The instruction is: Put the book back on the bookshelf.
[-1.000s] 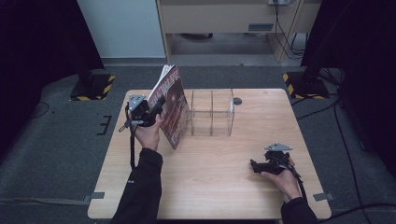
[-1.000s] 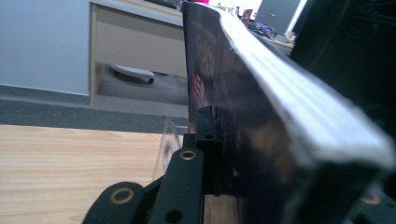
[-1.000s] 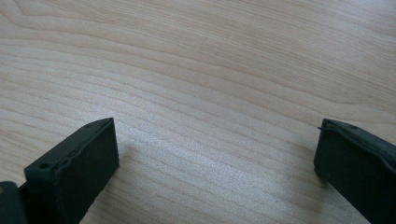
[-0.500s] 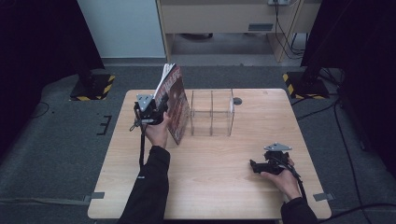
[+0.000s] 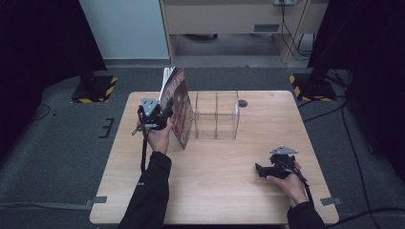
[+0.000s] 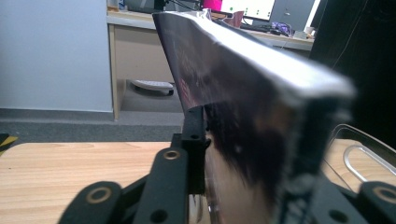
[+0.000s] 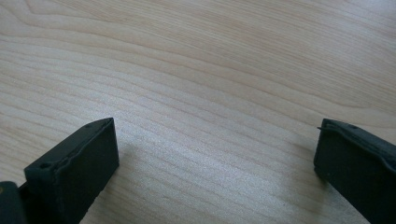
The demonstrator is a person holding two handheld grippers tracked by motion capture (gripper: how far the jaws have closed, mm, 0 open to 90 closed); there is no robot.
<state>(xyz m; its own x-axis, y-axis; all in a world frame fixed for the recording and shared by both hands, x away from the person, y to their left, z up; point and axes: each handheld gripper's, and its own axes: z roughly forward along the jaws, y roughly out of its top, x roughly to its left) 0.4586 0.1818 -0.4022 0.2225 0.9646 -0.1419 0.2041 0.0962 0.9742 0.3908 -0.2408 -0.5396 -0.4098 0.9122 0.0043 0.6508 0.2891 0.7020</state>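
Note:
A book (image 5: 179, 106) with a dark reddish cover stands tilted on edge just left of a clear plastic divider rack (image 5: 216, 115) at the back of the table. My left gripper (image 5: 160, 117) is shut on the book near its lower left side. In the left gripper view the book (image 6: 252, 126) sits between the black jaws, its white page edges facing up, and part of the clear rack (image 6: 359, 154) shows at the right. My right gripper (image 5: 261, 170) rests low on the wooden table (image 5: 215, 191) at the front right, open. In the right gripper view its gripper (image 7: 215, 163) has only bare wood between the jaws.
A small dark round hole (image 5: 243, 103) sits in the tabletop behind the rack. Beyond the table are a white panel (image 5: 124, 28), a wooden desk (image 5: 229, 19) and black stands with yellow-striped bases (image 5: 95, 88). Cables trail on the grey floor at the right.
My left gripper has carried the book to the right, from a gap beside the rack to right against its left end. The right gripper has stayed still.

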